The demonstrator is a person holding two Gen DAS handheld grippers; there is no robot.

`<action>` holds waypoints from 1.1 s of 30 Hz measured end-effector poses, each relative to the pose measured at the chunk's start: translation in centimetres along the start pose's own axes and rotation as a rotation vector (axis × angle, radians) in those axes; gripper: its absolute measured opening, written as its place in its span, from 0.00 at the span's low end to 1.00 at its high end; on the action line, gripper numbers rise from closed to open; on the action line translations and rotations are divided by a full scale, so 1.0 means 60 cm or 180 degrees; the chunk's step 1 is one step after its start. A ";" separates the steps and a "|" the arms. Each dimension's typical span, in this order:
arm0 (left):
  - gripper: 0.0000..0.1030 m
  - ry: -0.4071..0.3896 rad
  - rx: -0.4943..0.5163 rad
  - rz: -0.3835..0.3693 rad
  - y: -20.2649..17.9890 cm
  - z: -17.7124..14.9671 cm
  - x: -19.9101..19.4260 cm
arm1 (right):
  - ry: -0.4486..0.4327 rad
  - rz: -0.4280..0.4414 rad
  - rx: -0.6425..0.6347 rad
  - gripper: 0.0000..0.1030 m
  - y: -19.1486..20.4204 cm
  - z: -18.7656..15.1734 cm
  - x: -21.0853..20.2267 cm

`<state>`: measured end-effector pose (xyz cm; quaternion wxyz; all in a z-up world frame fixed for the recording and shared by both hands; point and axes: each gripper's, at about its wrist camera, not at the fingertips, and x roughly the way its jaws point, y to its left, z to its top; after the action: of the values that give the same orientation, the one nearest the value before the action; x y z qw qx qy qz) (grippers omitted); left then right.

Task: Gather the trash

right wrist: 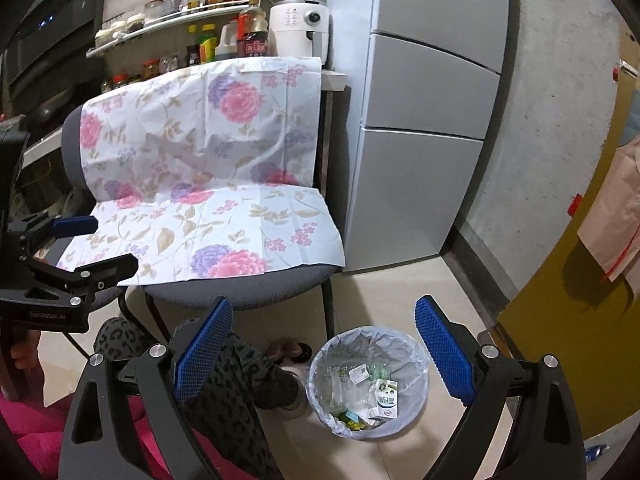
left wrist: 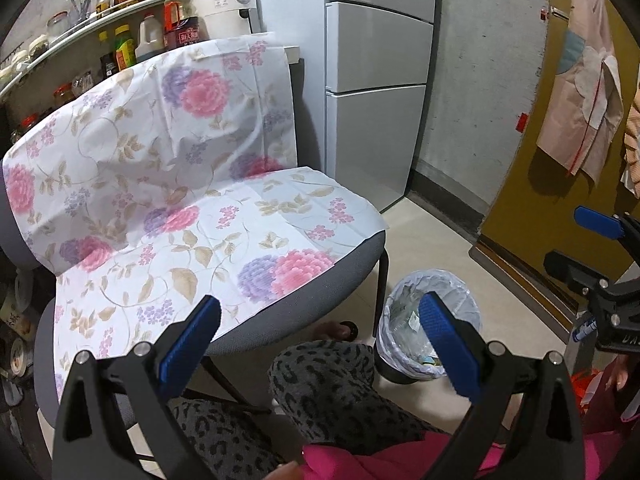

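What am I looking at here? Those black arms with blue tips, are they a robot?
No robot: a person holds a hand-held two-finger tool in each hand, each with a camera looking along its fingers. One picture comes from the left tool, the other from the right tool. Both are open and hold nothing. Ahead stands a grey chair draped with a flowered cloth; nothing lies on it. On the floor beside it is a lined trash bin holding a small carton and wrappers.

Both wrist views overlook chair (left wrist: 224, 240) and bin (right wrist: 368, 384).
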<state>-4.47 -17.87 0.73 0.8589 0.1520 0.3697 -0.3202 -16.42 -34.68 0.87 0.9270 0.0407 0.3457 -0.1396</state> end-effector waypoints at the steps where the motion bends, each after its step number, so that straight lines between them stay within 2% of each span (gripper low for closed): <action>1: 0.94 -0.0002 0.0000 0.0003 0.000 0.000 0.000 | -0.0003 0.0001 0.0014 0.89 -0.002 0.000 0.000; 33: 0.94 -0.0051 -0.0006 0.0054 0.007 0.002 -0.010 | 0.0050 -0.0045 0.0028 0.89 -0.014 0.003 0.016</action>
<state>-4.42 -17.37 1.27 0.8646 0.1517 0.3618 -0.3138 -15.82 -35.73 0.40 0.9231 0.0434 0.3526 -0.1472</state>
